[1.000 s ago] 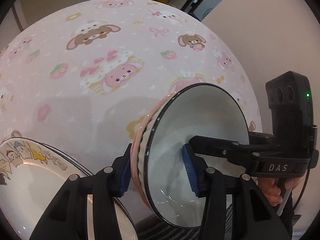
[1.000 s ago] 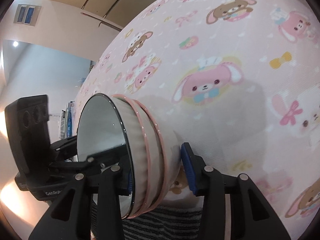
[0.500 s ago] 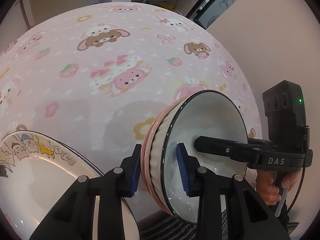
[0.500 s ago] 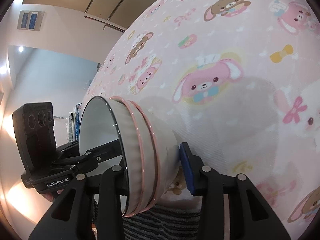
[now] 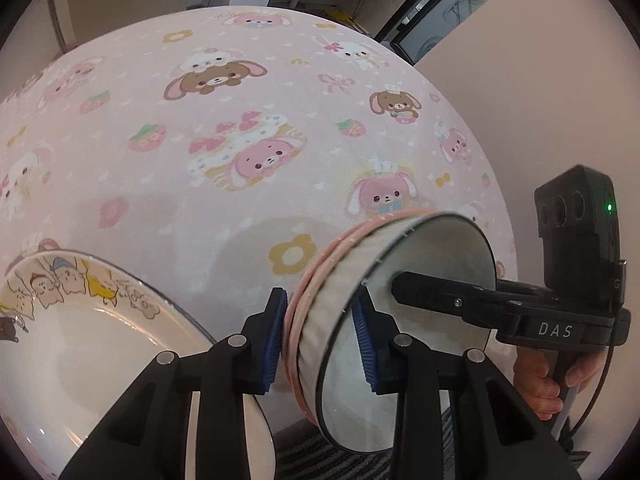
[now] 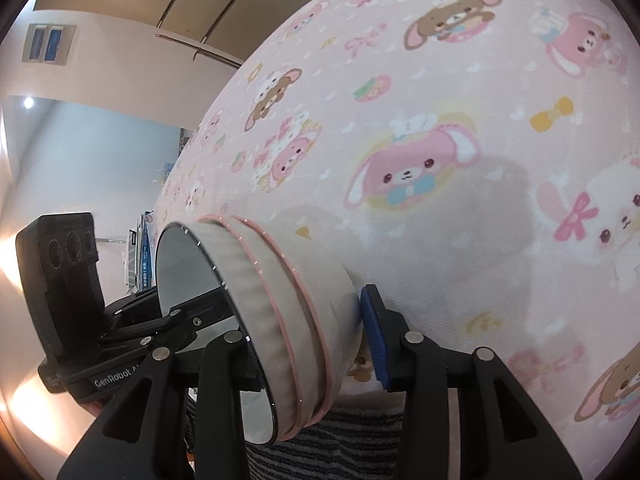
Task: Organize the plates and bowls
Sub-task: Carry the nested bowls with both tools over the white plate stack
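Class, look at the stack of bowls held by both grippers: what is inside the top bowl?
One finger of the left gripper and one of the right gripper reach inside the bowls. No food shows, though they hide part of the bottom.

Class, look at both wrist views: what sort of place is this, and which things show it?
Probably a home dining area: a cartoon-bunny tablecloth, a cartoon-printed plate, stacked bowls and cupboard doors.

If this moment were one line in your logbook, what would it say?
left gripper: shut on bowl stack | right gripper: shut on bowl stack | plate: on table
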